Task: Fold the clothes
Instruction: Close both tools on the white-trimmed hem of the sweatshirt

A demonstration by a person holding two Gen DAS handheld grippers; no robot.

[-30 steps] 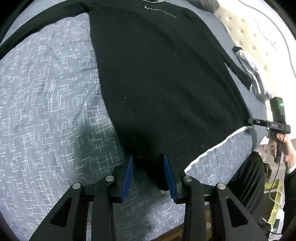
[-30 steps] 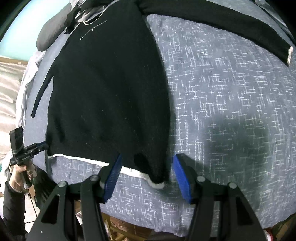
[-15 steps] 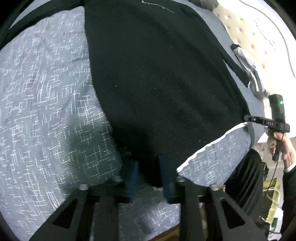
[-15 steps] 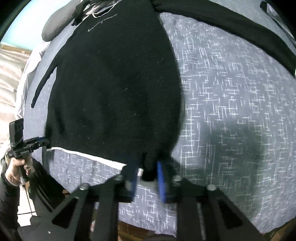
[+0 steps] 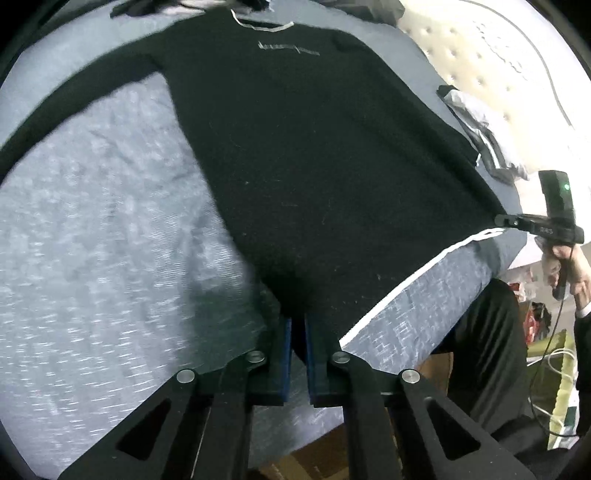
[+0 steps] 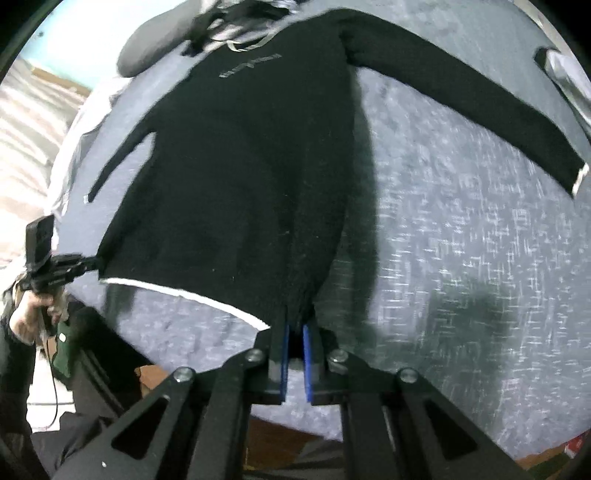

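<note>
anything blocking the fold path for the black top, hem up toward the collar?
Nothing visible. Both tongs, left and right, are shut on the hem corners of the black top; its body toward the collar lies bare on the bedspread.

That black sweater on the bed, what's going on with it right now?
A person is folding it with two handheld grippers. The left gripper and the right gripper are each shut on a bottom corner of the black sweater. Its hem hangs lifted off the grey bedspread; the body and sleeves lie spread flat.

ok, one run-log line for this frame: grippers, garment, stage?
left gripper: shut on sweater hem corner | right gripper: shut on other hem corner | black sweater: flat on bed, sleeves spread | stage: hem gripped, fold not yet made
</note>
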